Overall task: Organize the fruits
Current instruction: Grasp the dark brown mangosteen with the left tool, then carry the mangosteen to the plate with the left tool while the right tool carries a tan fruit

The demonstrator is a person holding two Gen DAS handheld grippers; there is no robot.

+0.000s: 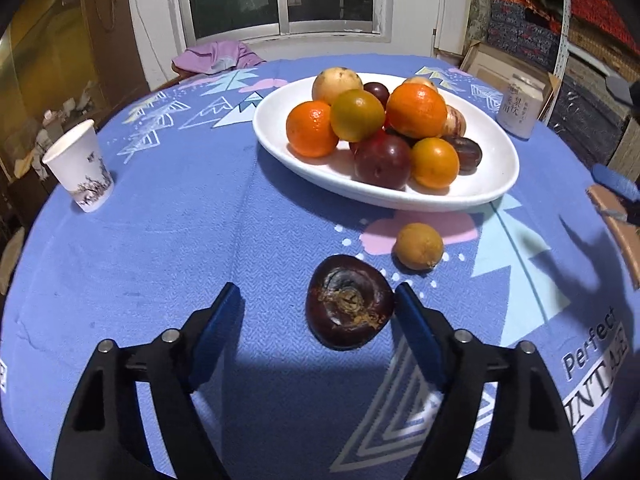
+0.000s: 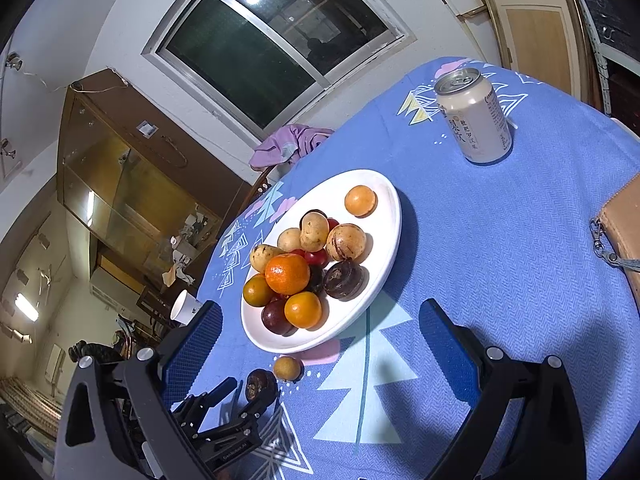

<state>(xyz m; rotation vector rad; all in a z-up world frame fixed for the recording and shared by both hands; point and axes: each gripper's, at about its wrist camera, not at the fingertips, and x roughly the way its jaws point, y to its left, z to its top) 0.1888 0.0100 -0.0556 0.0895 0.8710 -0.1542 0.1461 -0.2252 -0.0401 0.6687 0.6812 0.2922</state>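
Note:
A dark purple fruit (image 1: 348, 302) with a scarred stem end lies on the blue tablecloth, between the jaws of my left gripper (image 1: 317, 294). The right pad sits at the fruit's side and the left pad stands clear of it. A small yellow-orange fruit (image 1: 419, 246) rests just beyond, in front of the white oval plate (image 1: 492, 176) piled with several oranges, plums and tan fruits. In the right wrist view my right gripper (image 2: 320, 307) hovers open and empty above the plate (image 2: 384, 248). Low at the left are the left gripper (image 2: 244, 398), the dark fruit (image 2: 261, 386) and the small fruit (image 2: 287, 368).
A paper cup (image 1: 80, 166) stands at the table's left edge. A drink can (image 2: 474, 120) stands behind the plate at the far right. A tan zip pouch (image 2: 624, 232) lies at the right edge. A pink cloth (image 1: 218, 56) hangs over a chair beyond the table.

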